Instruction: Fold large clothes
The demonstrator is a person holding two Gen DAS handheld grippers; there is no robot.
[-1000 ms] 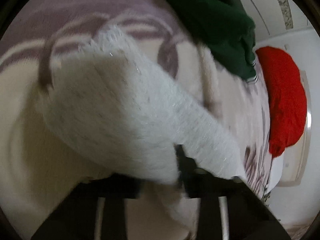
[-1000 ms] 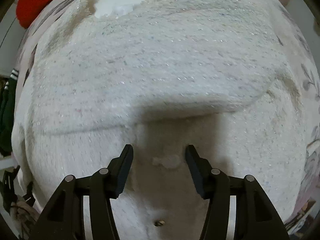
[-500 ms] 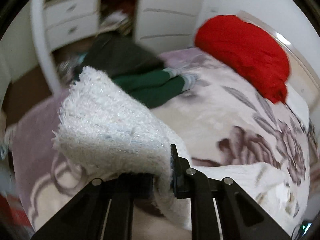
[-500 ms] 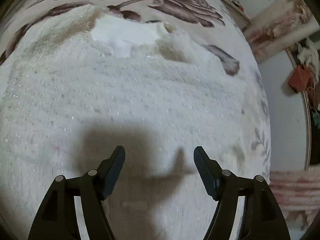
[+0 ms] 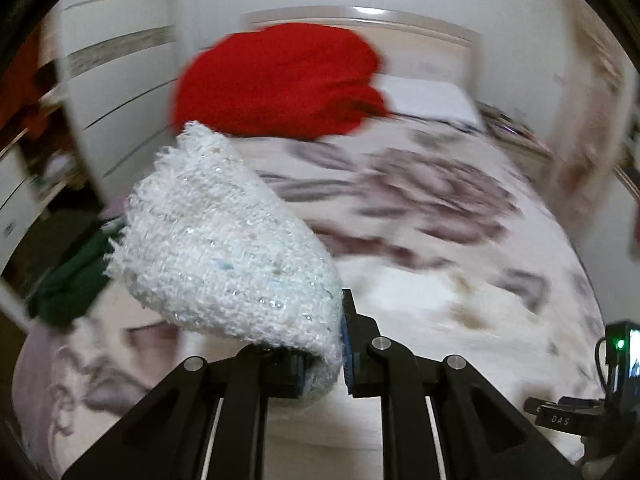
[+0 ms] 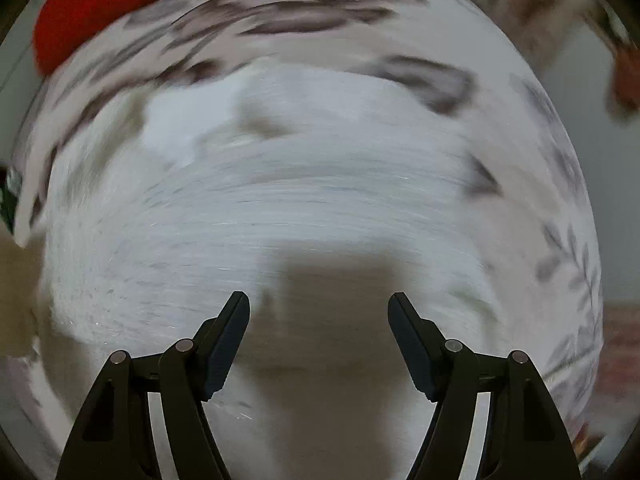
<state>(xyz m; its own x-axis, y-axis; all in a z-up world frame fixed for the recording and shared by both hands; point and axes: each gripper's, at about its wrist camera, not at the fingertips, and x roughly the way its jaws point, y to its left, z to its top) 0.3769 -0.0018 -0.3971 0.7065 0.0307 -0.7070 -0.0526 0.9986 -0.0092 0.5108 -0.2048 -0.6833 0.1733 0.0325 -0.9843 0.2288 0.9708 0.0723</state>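
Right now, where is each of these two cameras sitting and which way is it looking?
Left wrist: sits on the left gripper, looking along the bed toward the red garment; its black fingers pinch a fold of the white knit.
Right wrist: sits on the right gripper, looking down at the knit spread on the bed; its fingers stand open, empty.
Shared: knit, bed, red garment.

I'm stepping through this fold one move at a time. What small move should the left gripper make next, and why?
Probably carry the pinched flap across and lay it on the garment's flat part. The left gripper is shut on a lifted edge of the fluffy white knitted sweater, while the right gripper is open and empty above the spread knit.
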